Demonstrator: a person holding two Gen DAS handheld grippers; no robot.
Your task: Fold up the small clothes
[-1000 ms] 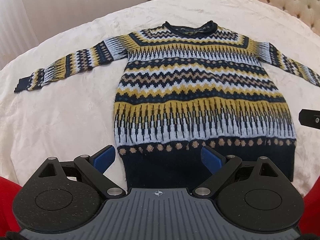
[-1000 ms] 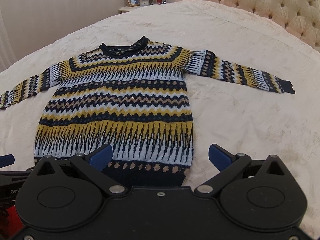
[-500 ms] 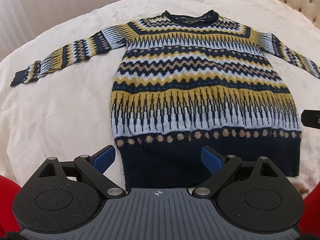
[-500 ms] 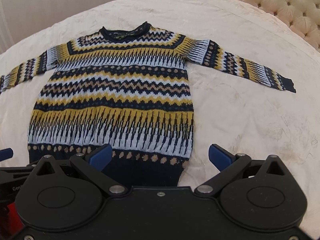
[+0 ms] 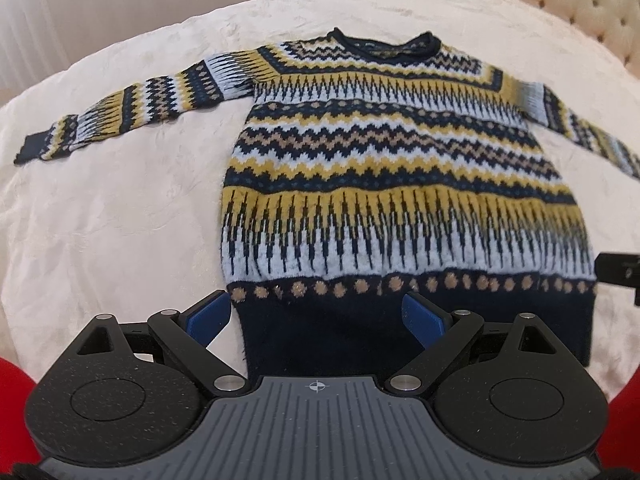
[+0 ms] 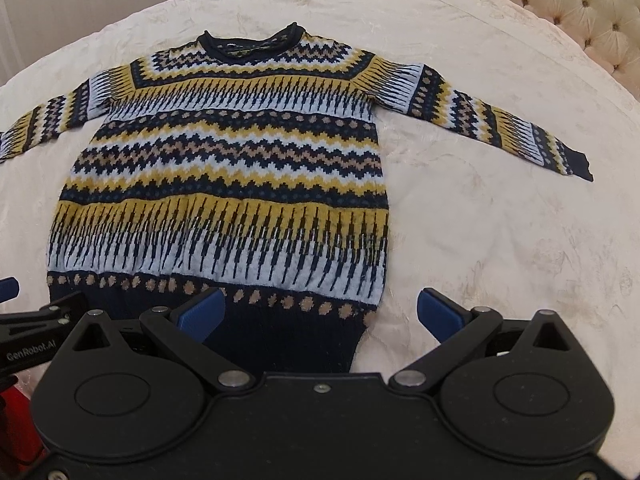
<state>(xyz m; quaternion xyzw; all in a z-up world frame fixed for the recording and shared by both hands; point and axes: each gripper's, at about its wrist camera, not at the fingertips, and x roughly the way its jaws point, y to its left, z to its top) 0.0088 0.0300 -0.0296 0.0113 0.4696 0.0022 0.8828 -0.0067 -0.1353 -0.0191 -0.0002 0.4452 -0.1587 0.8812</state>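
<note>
So the sweater (image 5: 400,184) is lying flat and face up on the cream bedspread (image 5: 120,220), both sleeves spread out to the sides, neck pointing away from the fingers. Nothing is folded yet as far as I can tell.

Left gripper (image 5: 316,316) has its blue fingers wide apart with nothing between them. The left finger (image 5: 210,314) sits just off the sweater's left bottom corner, the other one is over the dark navy hem band (image 5: 360,332). Right gripper (image 6: 322,314) is the same deal: fingers spread, nothing held. Its left finger is over the hem, its right finger (image 6: 440,314) is past the sweater's right edge, over bare bedspread. Can't tell whether either one is touching fabric or just above it.

What I'd worry about: it's a thick floppy knit on a soft quilted cover, so closing down at the corners could pinch the bedspread along with the hem, or catch only the top layer and let the back layer slide. If the two grips aren't level, the fold goes crooked. The sleeves could also drag and bunch when the hem lifts.
</note>
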